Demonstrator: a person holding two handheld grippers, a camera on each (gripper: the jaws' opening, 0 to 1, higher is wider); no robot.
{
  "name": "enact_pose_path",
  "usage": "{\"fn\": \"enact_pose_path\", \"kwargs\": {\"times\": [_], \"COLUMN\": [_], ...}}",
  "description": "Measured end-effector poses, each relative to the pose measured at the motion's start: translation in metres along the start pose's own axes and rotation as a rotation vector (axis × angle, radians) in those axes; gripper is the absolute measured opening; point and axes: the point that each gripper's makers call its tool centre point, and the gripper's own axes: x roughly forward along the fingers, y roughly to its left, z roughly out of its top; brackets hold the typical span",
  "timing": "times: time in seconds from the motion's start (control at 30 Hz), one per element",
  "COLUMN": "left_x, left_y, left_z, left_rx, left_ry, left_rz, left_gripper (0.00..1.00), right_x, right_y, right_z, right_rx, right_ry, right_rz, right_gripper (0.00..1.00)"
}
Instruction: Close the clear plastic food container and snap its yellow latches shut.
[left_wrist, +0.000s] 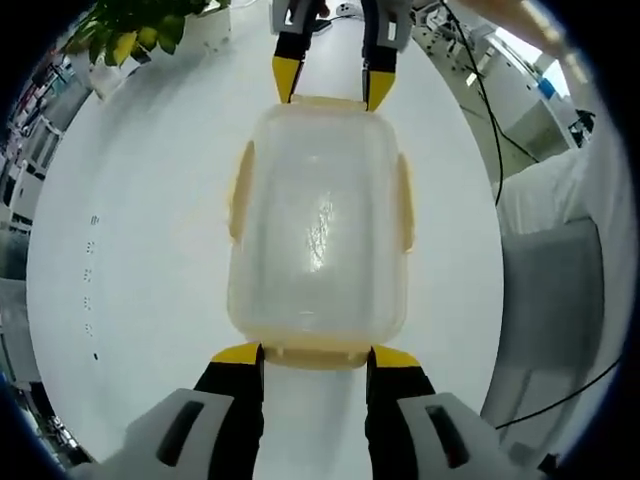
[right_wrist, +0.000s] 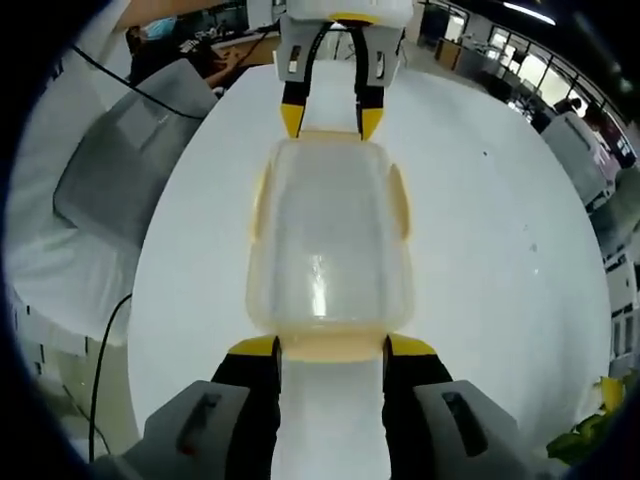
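Clear plastic container (left_wrist: 318, 235), lid on, lying on white round table (left_wrist: 130, 250) in left gripper view; yellow latches (left_wrist: 240, 190) along both long sides. Left gripper (left_wrist: 315, 352) spread wide, yellow tips touching near short end. Right gripper (left_wrist: 332, 85) opposite, tips at far end.

Right gripper view: container (right_wrist: 330, 245) centred on table (right_wrist: 500, 240). Right gripper (right_wrist: 331, 346) spread, tips against near end latch (right_wrist: 330, 345). Left gripper (right_wrist: 331, 118) at far end, spread. Green plant (right_wrist: 590, 420) at table edge.

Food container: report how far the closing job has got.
Done: the clear lid sits on the container. In hand: the left gripper and right gripper each straddle an end latch, open. Left: whether the yellow side latches are snapped can't be told.
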Motion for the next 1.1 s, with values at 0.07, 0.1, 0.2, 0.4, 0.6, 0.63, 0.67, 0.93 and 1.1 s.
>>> {"fn": "enact_pose_path", "kwargs": {"times": [0.07, 0.1, 0.2, 0.4, 0.6, 0.63, 0.67, 0.93, 1.1], "left_x": [0.0009, 0.0016, 0.0018, 0.0039, 0.0051, 0.0051, 0.0055, 0.007, 0.0095], "left_y": [-0.0002, -0.0008, -0.0011, -0.0018, 0.0003, 0.0003, 0.0002, 0.0013, -0.0003], "left_z": [0.0011, 0.0016, 0.0004, 0.0003, -0.0019, -0.002, -0.0017, -0.0032, -0.0034], "left_rx": [-0.001, -0.002, 0.0, 0.007, 0.015, 0.016, 0.021, 0.027, 0.042], "left_ry": [0.0, 0.002, 0.01, 0.031, 0.058, 0.062, 0.068, 0.089, 0.077], "left_rz": [0.003, 0.002, 0.006, 0.016, 0.026, 0.027, 0.03, 0.032, 0.031], "left_gripper": [0.33, 0.33, 0.33, 0.33, 0.33, 0.33, 0.33, 0.34, 0.35], "right_x": [0.0026, 0.0025, 0.0016, 0.0028, 0.0035, 0.0038, 0.0042, 0.0048, 0.0045], "right_y": [-0.0004, -0.0002, -0.0003, -0.0003, -0.0002, -0.0002, -0.0001, -0.0006, -0.0002], "right_z": [-0.0023, -0.0022, -0.0025, -0.004, -0.0037, -0.0037, -0.004, -0.0046, -0.005], "right_rx": [-0.001, -0.002, -0.006, 0.004, 0.003, 0.003, 0.004, 0.008, 0.01], "right_ry": [0.011, 0.01, 0.01, 0.01, 0.023, 0.025, 0.027, 0.04, 0.031], "right_rz": [0.002, 0.006, 0.006, 0.018, 0.026, 0.026, 0.026, 0.029, 0.029], "right_gripper": [0.36, 0.36, 0.36, 0.36, 0.36, 0.36, 0.36, 0.36, 0.37]}}
